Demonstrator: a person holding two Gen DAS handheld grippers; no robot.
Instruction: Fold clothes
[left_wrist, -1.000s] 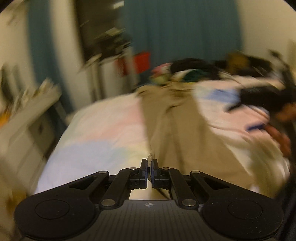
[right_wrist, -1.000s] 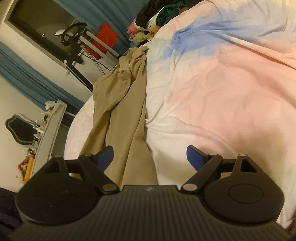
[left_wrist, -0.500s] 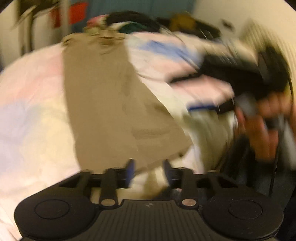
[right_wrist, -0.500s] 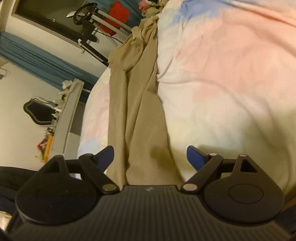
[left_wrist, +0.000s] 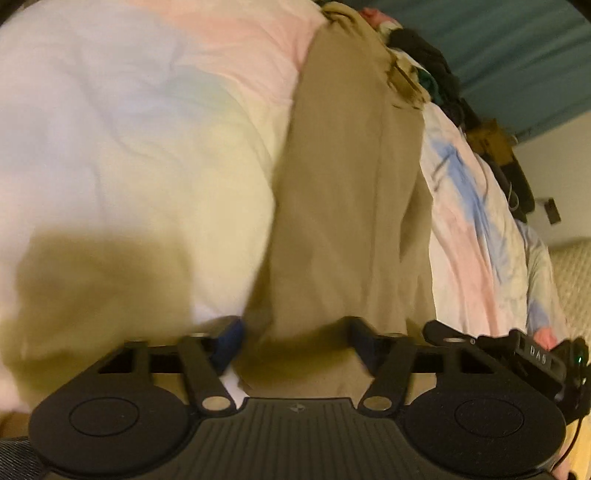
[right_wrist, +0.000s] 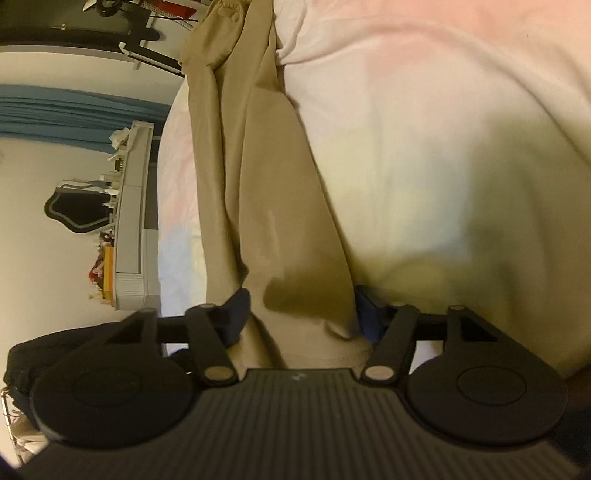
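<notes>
Both tools closing around tan trousers (right_wrist: 273, 206), hem between fingers, laid lengthwise, wrinkled, on pastel bedsheet (right_wrist: 443, 147)

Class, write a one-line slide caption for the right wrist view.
Right gripper closing around the hem of tan trousers on a pastel bedspread.

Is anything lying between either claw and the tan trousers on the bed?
Nothing visible. The tan trousers lie bare on the pastel bedsheet; their near end already sits between the closing jaws of the right claw and the left claw.
</notes>
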